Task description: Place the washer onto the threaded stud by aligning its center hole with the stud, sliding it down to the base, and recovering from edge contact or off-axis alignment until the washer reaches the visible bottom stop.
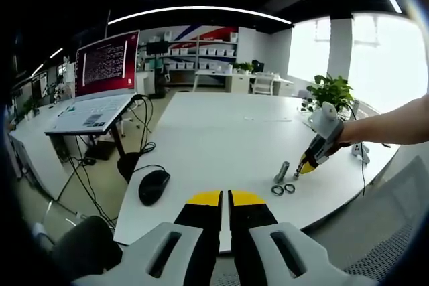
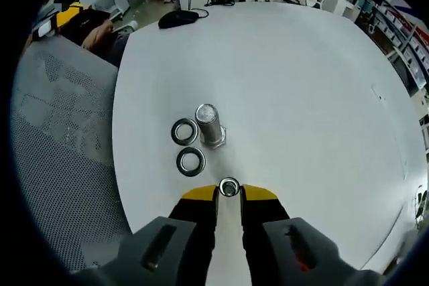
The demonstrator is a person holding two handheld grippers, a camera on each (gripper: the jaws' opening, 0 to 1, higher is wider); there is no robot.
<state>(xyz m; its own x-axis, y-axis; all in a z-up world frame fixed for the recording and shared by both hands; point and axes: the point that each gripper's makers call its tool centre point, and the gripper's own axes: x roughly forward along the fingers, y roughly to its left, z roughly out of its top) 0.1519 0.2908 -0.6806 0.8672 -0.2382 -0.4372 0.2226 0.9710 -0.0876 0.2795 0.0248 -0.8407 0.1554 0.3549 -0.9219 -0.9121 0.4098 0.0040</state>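
Note:
A threaded stud (image 2: 208, 124) stands upright on its hex base on the white table (image 2: 281, 78). Two flat washers (image 2: 184, 131) (image 2: 191, 161) lie on the table just left of the stud. My right gripper (image 2: 229, 191) is shut on a third washer (image 2: 229, 187), held edgewise between the yellow tips a little short of the stud. In the left gripper view, the stud (image 1: 282, 171) and the loose washers (image 1: 283, 189) sit near the table's right edge, with the right gripper (image 1: 307, 165) close beside them. My left gripper (image 1: 224, 199) hangs shut and empty over the near table edge.
A black mouse (image 1: 153, 185) lies at the table's left edge, and a laptop (image 1: 100, 78) stands on a raised stand beyond it. A potted plant (image 1: 330, 92) sits at the far right. A grey mesh chair (image 2: 60, 152) stands beside the table, and a person's arm (image 1: 389, 125) holds the right gripper.

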